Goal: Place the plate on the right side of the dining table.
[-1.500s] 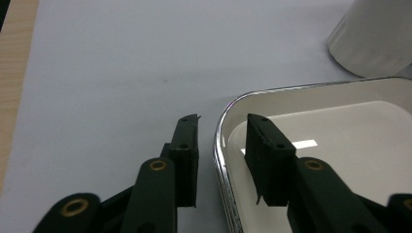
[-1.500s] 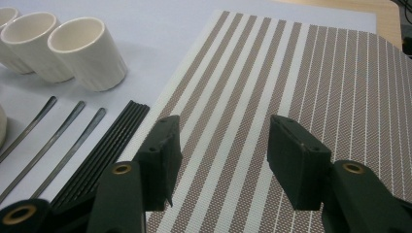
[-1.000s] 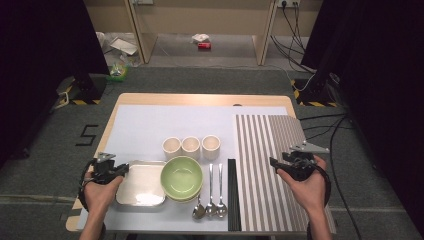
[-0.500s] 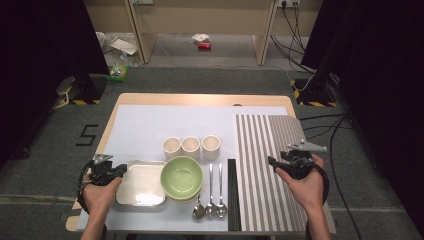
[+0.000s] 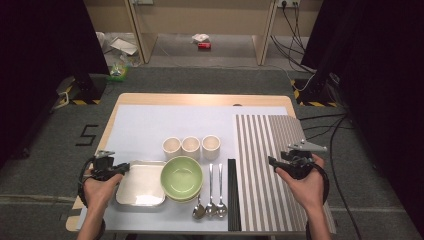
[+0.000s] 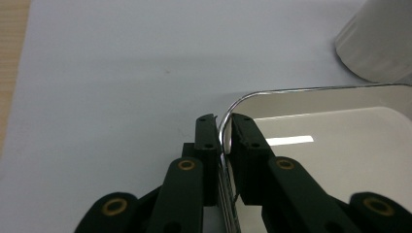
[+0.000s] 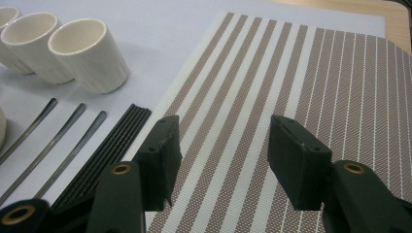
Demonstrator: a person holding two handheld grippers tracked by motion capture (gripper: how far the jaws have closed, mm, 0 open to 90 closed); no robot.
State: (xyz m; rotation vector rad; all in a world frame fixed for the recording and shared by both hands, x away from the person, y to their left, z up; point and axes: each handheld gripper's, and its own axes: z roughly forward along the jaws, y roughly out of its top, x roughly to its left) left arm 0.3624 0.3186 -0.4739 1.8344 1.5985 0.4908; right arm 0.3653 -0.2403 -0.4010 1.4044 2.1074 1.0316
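Observation:
My left gripper (image 5: 121,169) (image 6: 222,127) is shut on the left rim of a shiny square metal tray (image 5: 140,186) (image 6: 335,136) at the table's front left. The thin rim stands upright between the two pads; the jaws have just eased open a touch, the rim still between them. My right gripper (image 5: 273,161) (image 7: 222,145) hovers open and empty over the brown-and-white striped placemat (image 5: 270,140) (image 7: 301,73) on the right.
A green bowl (image 5: 181,176) sits beside the tray. Three cream cups (image 5: 190,146) (image 7: 87,53) stand in a row behind it. Spoons (image 5: 210,190) and black chopsticks (image 5: 231,195) (image 7: 111,145) lie between bowl and placemat. A cup (image 6: 379,39) stands beyond the tray.

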